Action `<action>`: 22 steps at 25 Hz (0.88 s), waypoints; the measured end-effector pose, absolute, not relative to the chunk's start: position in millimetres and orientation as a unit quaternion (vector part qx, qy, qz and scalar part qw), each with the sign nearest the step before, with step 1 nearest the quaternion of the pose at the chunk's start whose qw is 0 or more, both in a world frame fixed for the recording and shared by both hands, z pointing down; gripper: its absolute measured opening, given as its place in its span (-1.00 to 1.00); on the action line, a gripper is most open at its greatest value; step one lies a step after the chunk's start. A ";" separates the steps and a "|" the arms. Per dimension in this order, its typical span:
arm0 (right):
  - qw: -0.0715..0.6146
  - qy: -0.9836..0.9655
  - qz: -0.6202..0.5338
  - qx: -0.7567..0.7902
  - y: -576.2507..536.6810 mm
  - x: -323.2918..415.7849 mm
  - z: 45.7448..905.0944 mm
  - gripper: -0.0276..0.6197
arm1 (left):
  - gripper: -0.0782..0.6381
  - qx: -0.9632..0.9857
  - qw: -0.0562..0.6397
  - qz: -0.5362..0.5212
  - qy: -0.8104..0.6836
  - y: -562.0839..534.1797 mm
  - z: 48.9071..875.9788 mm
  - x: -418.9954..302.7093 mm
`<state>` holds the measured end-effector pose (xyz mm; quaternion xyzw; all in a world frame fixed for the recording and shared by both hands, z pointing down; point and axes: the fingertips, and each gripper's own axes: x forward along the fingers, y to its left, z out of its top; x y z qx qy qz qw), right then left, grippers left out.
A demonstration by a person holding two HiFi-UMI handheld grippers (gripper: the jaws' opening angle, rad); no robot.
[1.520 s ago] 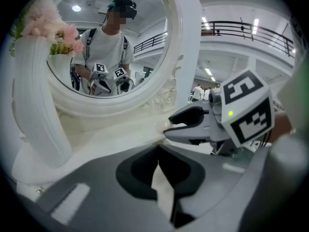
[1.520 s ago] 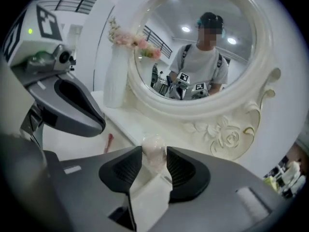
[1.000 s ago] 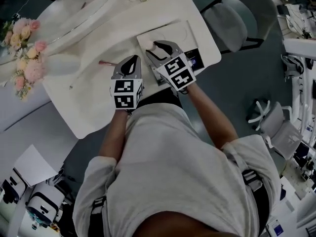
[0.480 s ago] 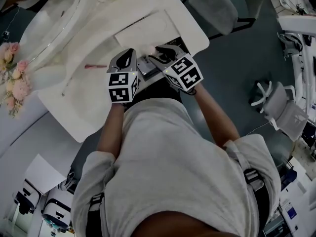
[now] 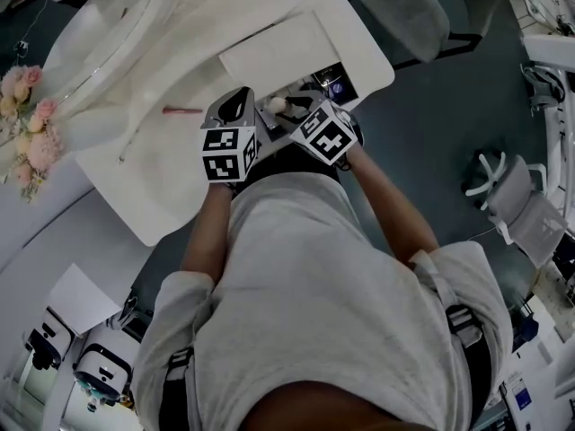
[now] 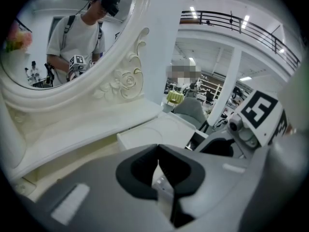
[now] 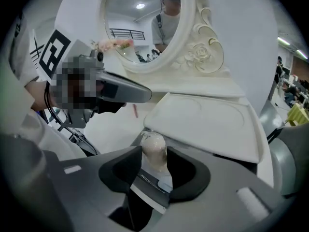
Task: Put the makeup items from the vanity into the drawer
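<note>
Our right gripper has its jaws set wide but closed on a pale, egg-shaped makeup sponge, with the pads pressing its sides. Over the last second we have tipped this gripper steeper and brought it down from the level of the vanity top to the mouth of the open drawer. The sponge now hangs just above a flat packet already lying inside. We judge that the carry is nearly over and only the release is left. Our left gripper, at nine o'clock of the right one, is fully closed with nothing in it.

Moving outward, the front edge of the raised panel runs from twelve to two o'clock just beyond the sponge, so we have little room forward. Lifting back toward six o'clock looks safest, though our own body is close there. A pink pencil lies on the vanity at ten o'clock of the left gripper, not yet put away, with bare top around it. The mirror stands well beyond at twelve. A chair sits well apart at one o'clock.
</note>
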<state>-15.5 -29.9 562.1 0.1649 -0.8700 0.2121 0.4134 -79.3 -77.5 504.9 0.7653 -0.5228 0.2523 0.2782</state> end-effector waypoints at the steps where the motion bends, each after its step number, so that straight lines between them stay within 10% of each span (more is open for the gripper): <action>1: 0.421 -0.867 0.214 0.158 -28.3 -16.9 565.6 -0.40 | -0.77 0.765 0.278 0.252 -0.524 -78.0 505.2 -81.9; 17: 0.450 -0.861 0.190 0.143 -23.2 -28.3 572.1 -0.27 | -0.77 0.806 0.192 0.413 -0.378 -43.0 537.2 -127.7; 22: 0.416 -0.875 0.175 0.175 -26.6 -27.3 556.4 -0.70 | -0.77 0.792 0.161 0.472 -0.353 -29.9 548.9 -161.6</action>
